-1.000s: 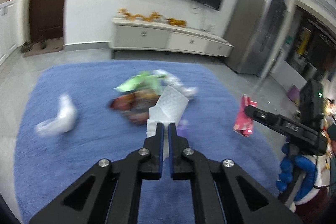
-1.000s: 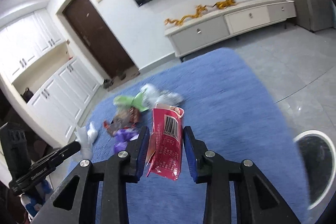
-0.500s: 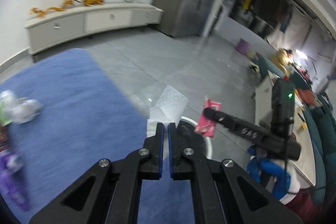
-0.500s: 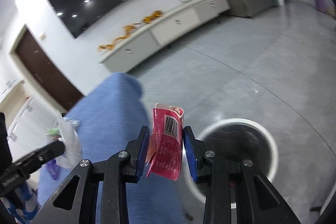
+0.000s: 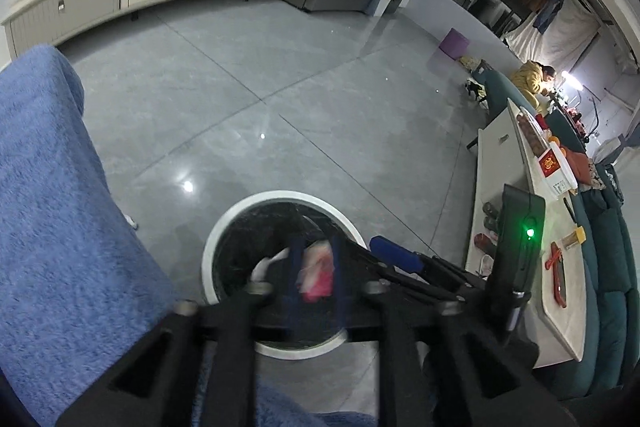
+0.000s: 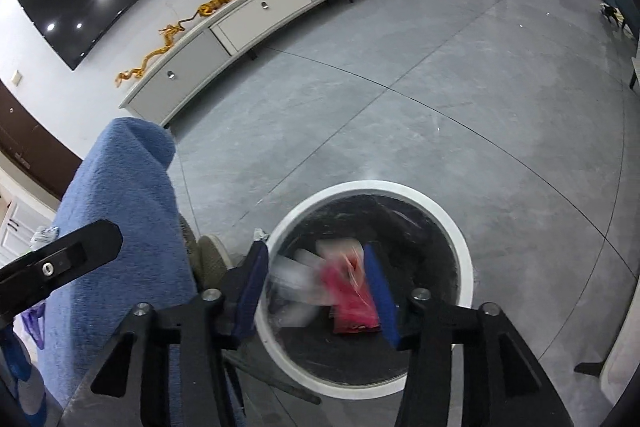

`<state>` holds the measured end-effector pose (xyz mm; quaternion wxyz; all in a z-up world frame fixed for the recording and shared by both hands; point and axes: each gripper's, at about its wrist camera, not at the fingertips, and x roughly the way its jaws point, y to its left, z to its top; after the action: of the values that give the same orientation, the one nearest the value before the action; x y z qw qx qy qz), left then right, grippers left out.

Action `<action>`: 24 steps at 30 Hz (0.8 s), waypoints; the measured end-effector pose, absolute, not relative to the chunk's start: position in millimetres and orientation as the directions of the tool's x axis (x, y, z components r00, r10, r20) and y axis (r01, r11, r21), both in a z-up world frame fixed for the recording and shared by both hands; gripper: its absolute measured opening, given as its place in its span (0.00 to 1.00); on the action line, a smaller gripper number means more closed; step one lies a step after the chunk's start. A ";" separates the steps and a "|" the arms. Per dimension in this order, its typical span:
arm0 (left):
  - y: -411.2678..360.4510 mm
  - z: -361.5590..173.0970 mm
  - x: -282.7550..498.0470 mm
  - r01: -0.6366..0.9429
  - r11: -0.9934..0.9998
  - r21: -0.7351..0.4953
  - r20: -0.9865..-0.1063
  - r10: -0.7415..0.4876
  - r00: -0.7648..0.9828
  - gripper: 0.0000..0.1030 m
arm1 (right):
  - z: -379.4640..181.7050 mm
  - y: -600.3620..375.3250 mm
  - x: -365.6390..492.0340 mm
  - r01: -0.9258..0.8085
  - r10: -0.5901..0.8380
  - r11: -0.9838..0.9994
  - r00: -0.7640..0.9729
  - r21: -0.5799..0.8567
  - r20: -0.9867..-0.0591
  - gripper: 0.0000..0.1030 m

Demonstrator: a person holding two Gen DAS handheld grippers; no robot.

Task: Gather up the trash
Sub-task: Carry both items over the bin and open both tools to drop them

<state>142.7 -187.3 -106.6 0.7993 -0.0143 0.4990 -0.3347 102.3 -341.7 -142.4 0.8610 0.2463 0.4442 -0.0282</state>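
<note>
Mostly blurred: pink wrapper (image 6: pixel 354 297), bin (image 6: pixel 460 239), claws apart

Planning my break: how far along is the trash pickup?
Done: red wrapper and white tissue show within the bin, blurred. In hand: nothing; left claw and right claw are open. Left: purple scrap and white scrap on the blue rug.

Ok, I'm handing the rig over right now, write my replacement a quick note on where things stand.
Left gripper: open, over the bin, nothing held.
Right gripper: open, also over the bin.
Red wrapper and white tissue are blurred inside the bin's mouth, apparently just let go.
Left to do: at least two scraps show at the blue rug's far edge; more may be out of view. Go back for them.
</note>
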 end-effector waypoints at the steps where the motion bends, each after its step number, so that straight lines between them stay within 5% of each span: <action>1: -187.8 -108.7 141.8 0.515 0.779 -0.357 -0.787 -0.548 0.283 0.49 | -144.0 -344.3 101.7 0.274 0.166 0.876 0.601 0.396 -0.782 0.48; 10: -158.5 -97.2 120.7 0.468 0.824 -0.319 -0.748 -0.522 0.410 0.52 | -130.3 -346.1 83.9 0.290 0.146 0.868 0.628 0.404 -0.764 0.50; 16: -129.3 -70.6 82.4 0.480 0.847 -0.227 -0.619 -0.506 0.600 0.52 | -94.1 -324.9 68.0 0.243 0.107 0.900 0.684 0.363 -0.722 0.50; 24: -71.3 -58.2 61.0 0.433 0.880 -0.195 -0.648 -0.447 0.616 0.52 | -34.0 -273.8 53.7 0.126 0.116 0.938 0.764 0.323 -0.634 0.50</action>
<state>61.0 -71.3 -58.2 0.8989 -0.0098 0.3634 -0.2446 53.7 -273.8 -34.0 0.9226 0.1763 0.3432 -0.0029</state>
